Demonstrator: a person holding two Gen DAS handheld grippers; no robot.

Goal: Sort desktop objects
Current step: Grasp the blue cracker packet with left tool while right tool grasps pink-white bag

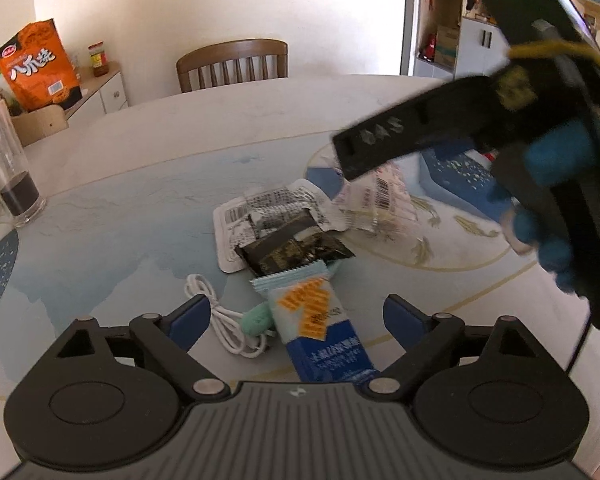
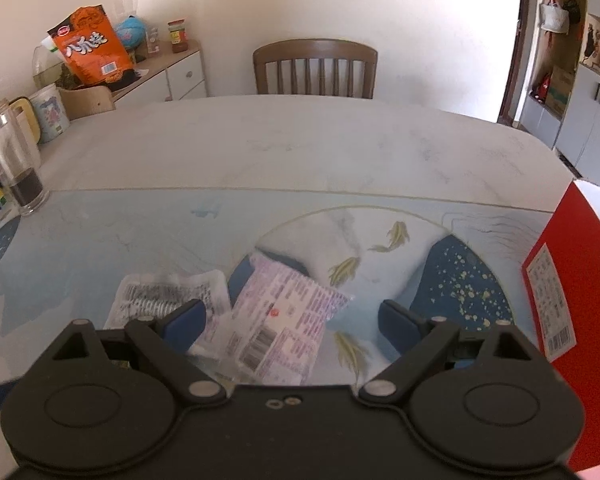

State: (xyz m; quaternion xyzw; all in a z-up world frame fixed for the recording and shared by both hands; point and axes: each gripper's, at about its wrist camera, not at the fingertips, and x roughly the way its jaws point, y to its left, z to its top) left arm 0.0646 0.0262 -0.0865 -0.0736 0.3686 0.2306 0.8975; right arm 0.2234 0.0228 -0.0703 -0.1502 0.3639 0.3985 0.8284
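Left to right, then: the left gripper (image 1: 296, 318) hangs wide open over the table (image 1: 140, 184), its blue pads either side of a blue-and-white snack packet (image 1: 320, 328). Just left of that packet lies a coiled white cable (image 1: 220, 316) with a green plug; beyond the fingers sit a dark seaweed packet (image 1: 292, 254) and a white printed pouch (image 1: 260, 216). Farther right, the right gripper (image 2: 290, 320) also stands wide open, holding nothing, above a pink-printed clear packet (image 2: 284, 320) between its pads. A red box (image 2: 572, 320) stands at its right.
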